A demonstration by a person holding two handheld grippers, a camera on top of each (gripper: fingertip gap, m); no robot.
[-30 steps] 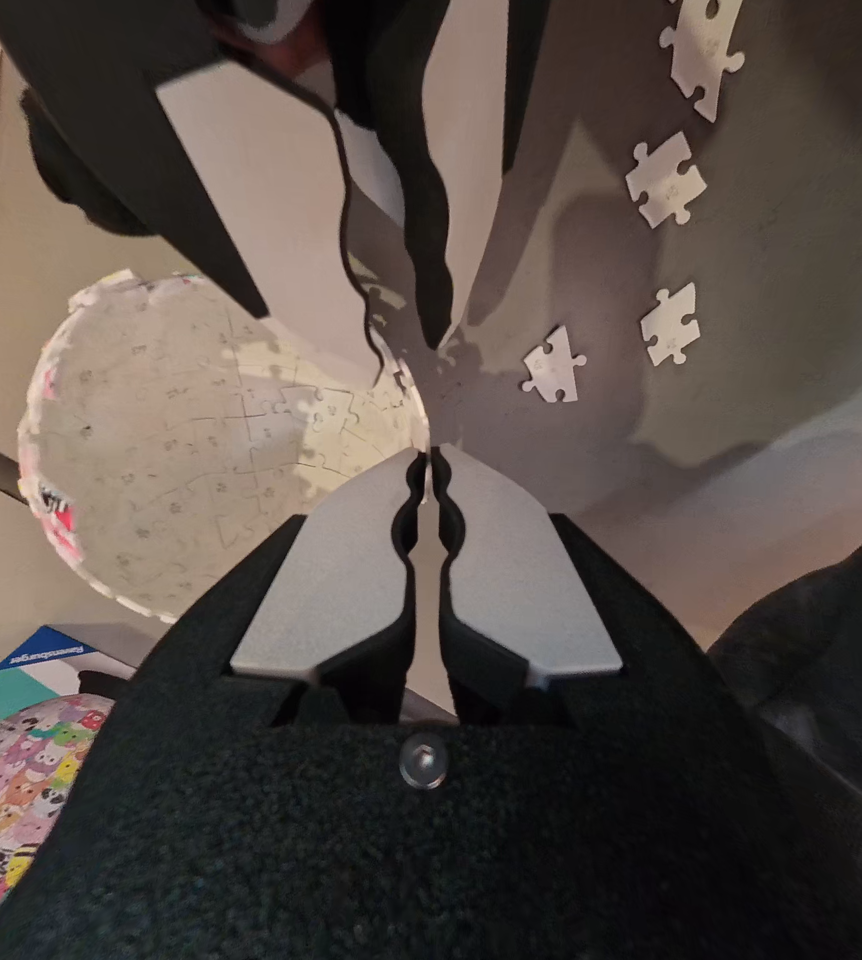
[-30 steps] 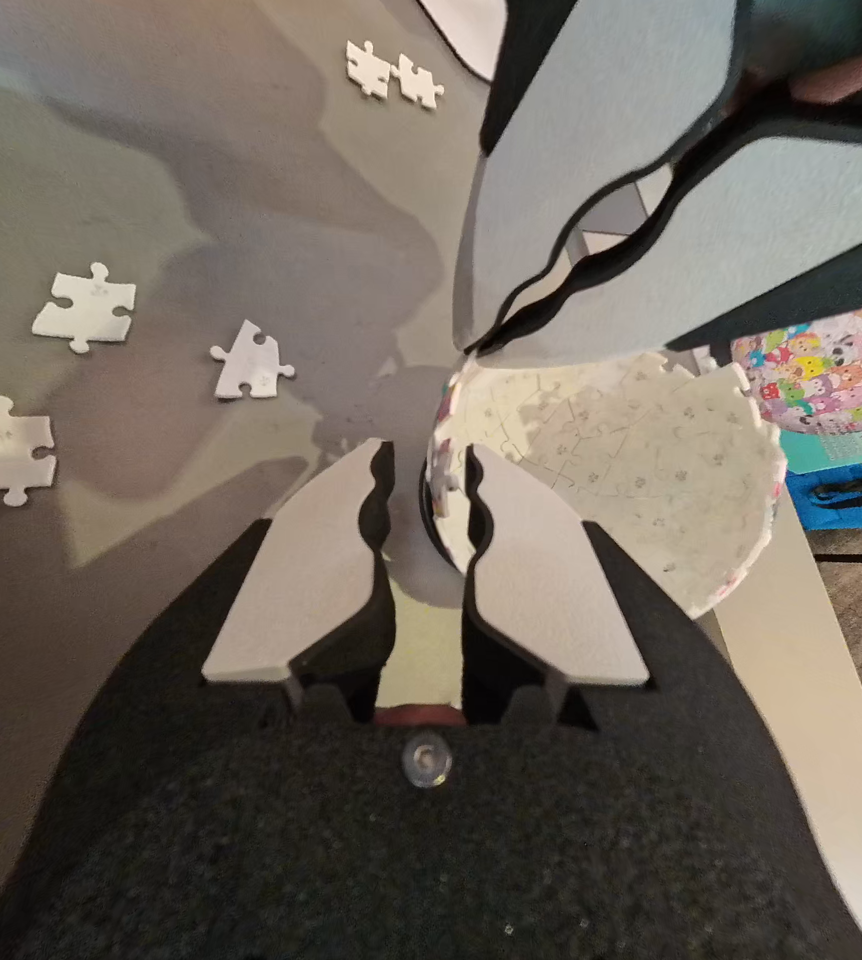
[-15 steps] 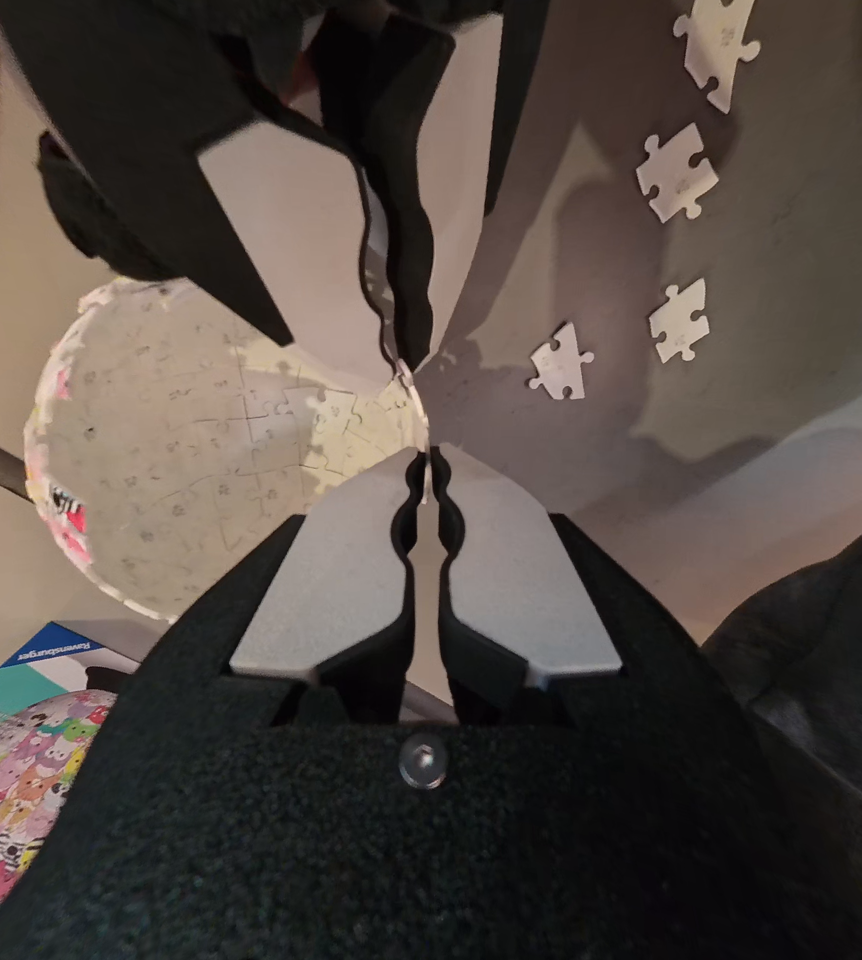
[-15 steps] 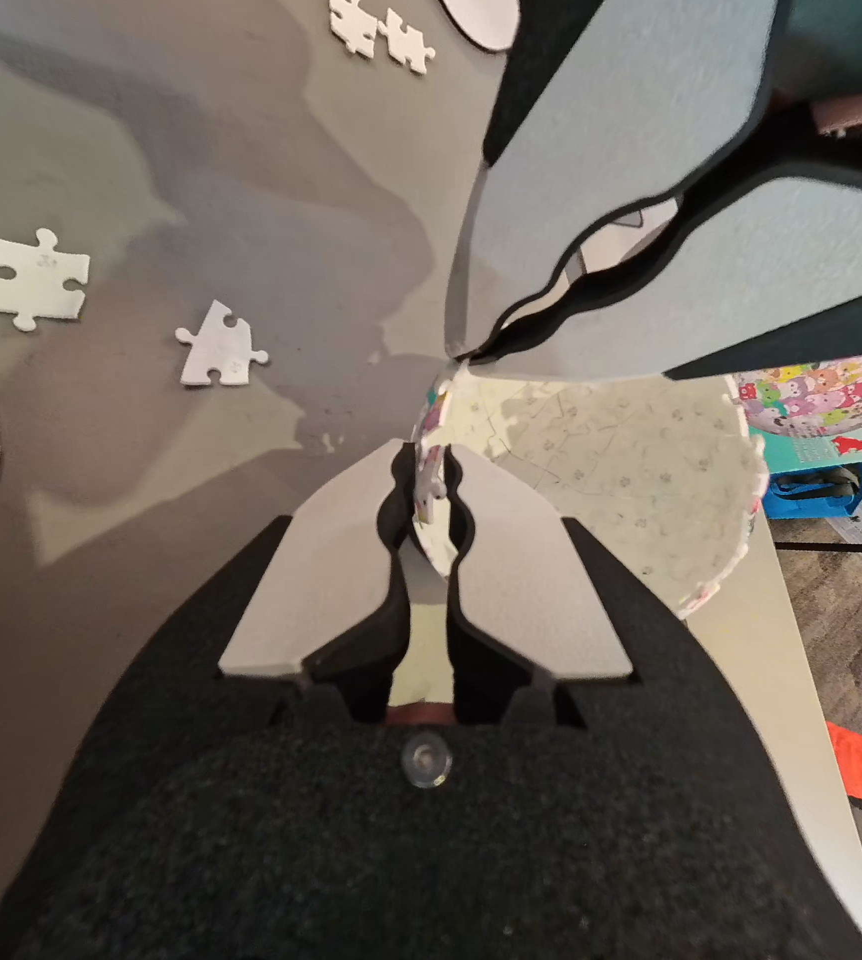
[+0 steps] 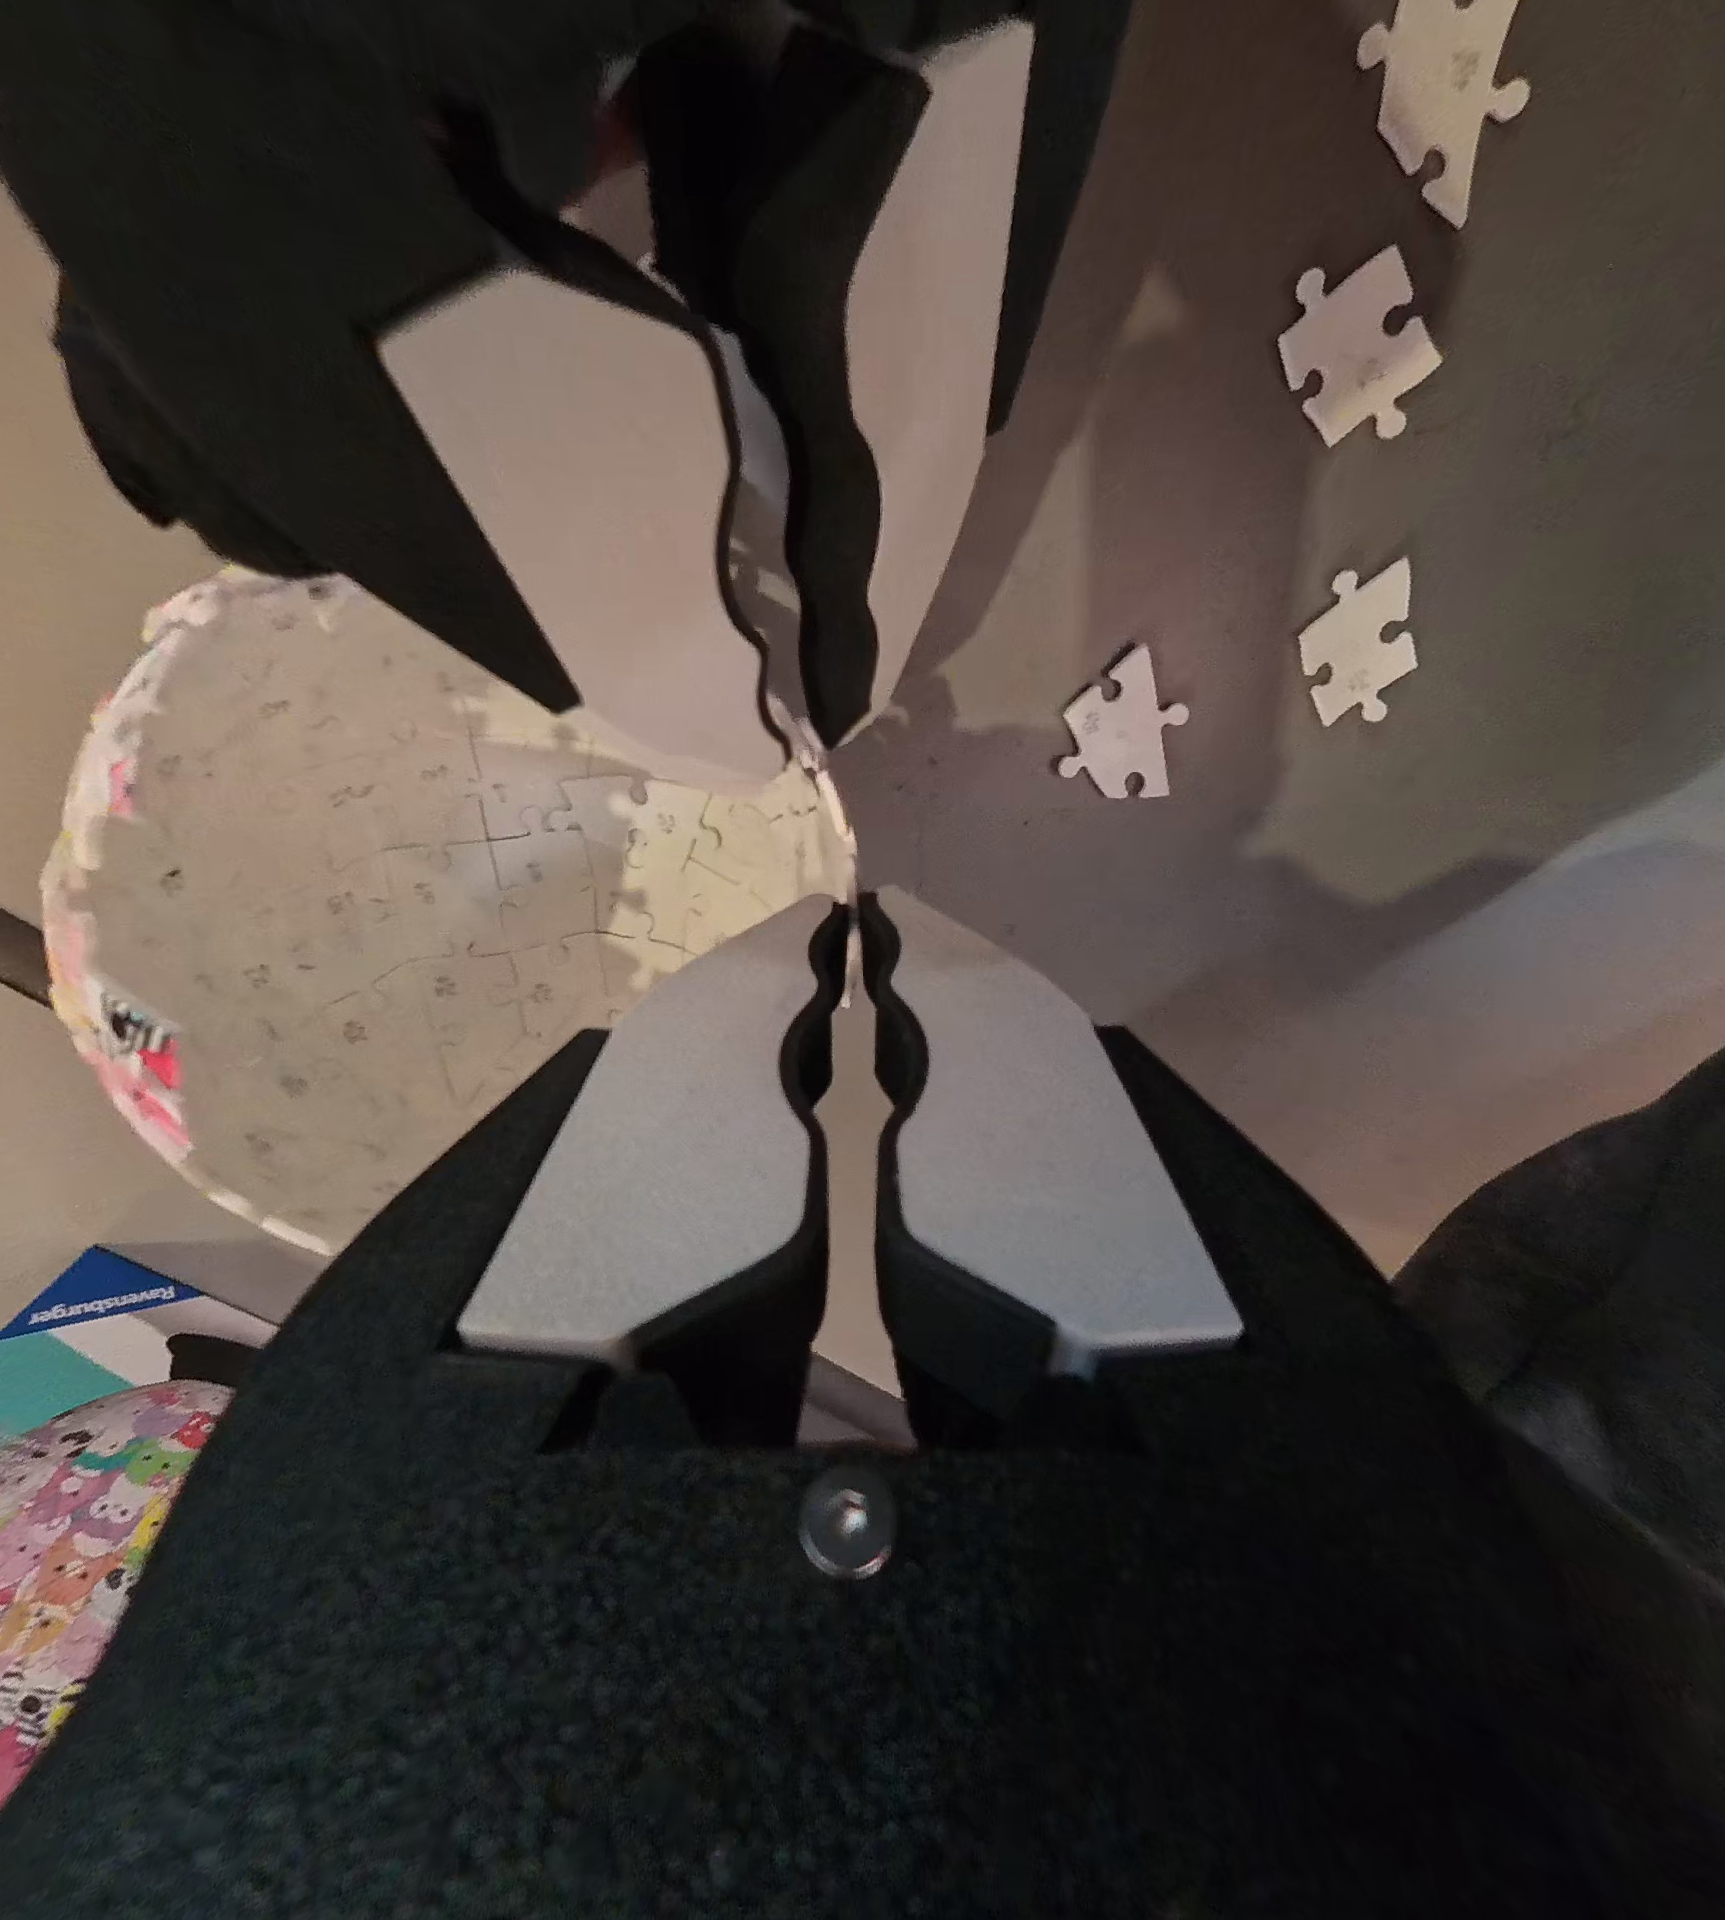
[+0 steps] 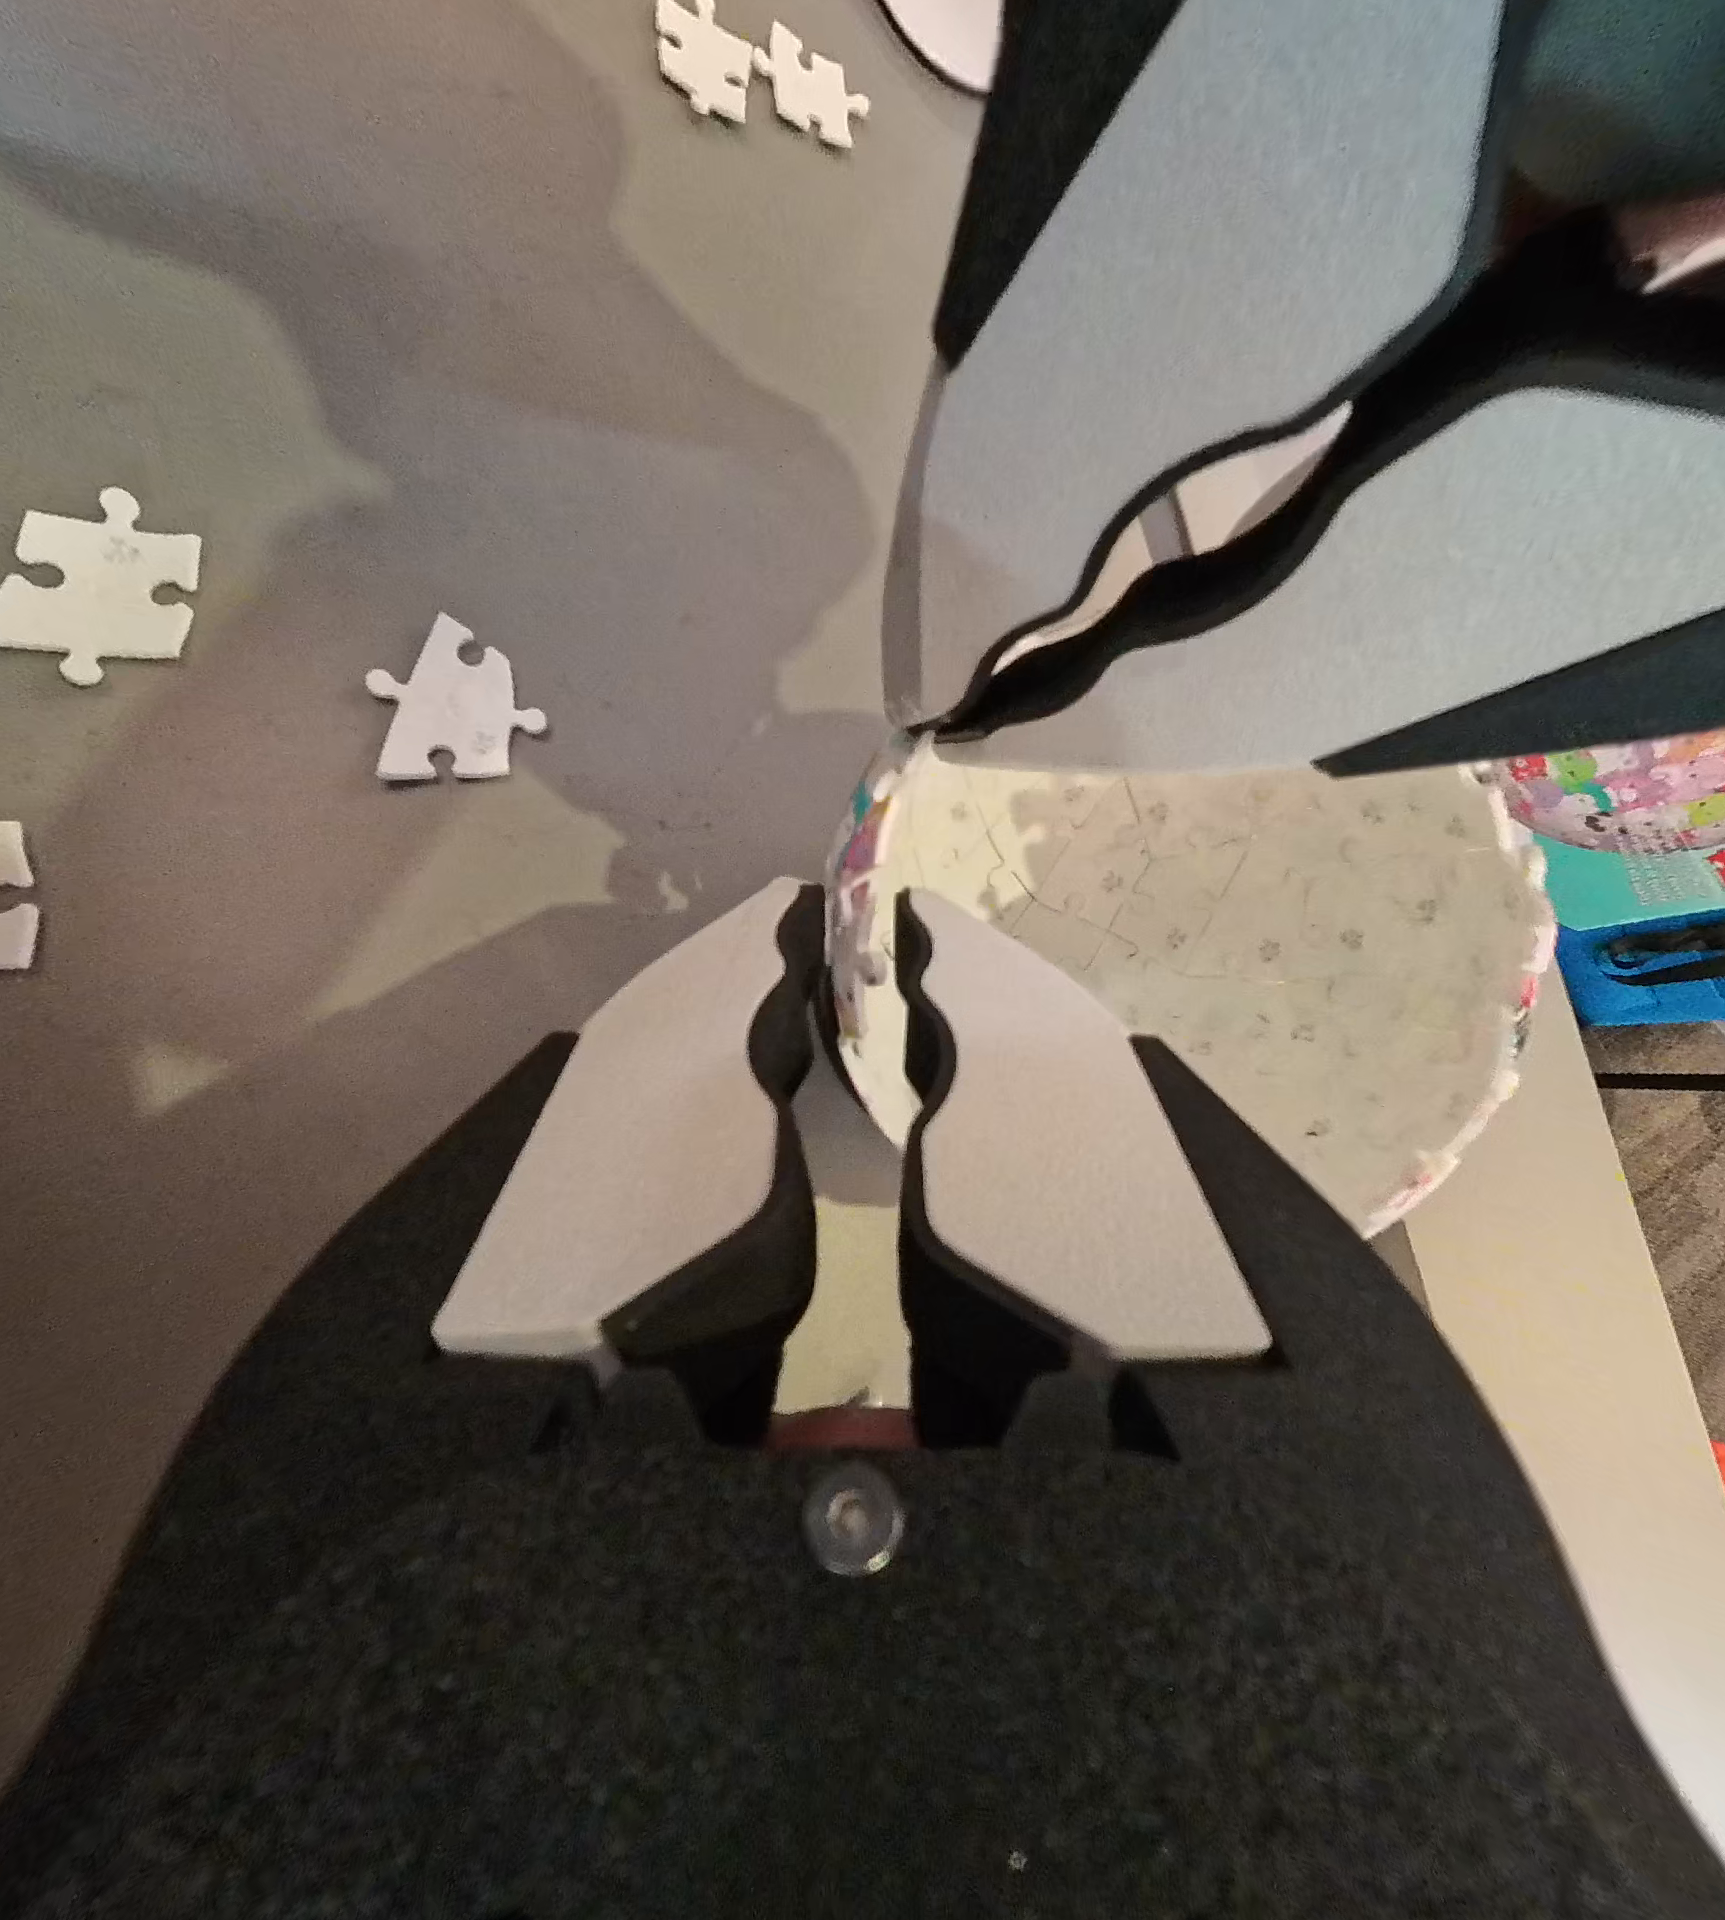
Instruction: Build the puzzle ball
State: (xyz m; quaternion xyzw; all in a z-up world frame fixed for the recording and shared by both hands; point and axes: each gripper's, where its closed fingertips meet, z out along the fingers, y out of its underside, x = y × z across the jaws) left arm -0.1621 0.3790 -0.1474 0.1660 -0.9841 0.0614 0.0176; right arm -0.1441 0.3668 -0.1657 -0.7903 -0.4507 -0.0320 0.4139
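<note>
The half-built puzzle ball [image 5: 338, 904] is a white open shell with coloured outer edges, tilted on the grey table. My left gripper [image 5: 853, 920] is shut on the shell's near rim. My right gripper [image 6: 858, 925] is shut on a puzzle piece [image 6: 853, 935] held against the rim of the shell [image 6: 1253, 966]. Each gripper shows in the other's view, coming from the top: the right gripper's tips [image 5: 816, 732] and the left gripper's tips [image 6: 925, 727] both meet the same stretch of rim. Where the piece joins the rim is hidden by the fingers.
Several loose white puzzle pieces lie face down on the table [image 5: 1123, 727] [image 5: 1357, 644] [image 6: 453, 707] [image 6: 94, 587]. The puzzle's box [image 5: 27, 1507] stands beyond the table edge, also seen in the right wrist view [image 6: 1668, 831]. A dark cloth [image 5: 1616, 1247] lies at the lower right. Left and right tips are no more than a few centimetres apart.
My right gripper has closed from open onto a piece and moved it against the shell's rim. The shell has tilted slightly. My left gripper has kept its hold.
</note>
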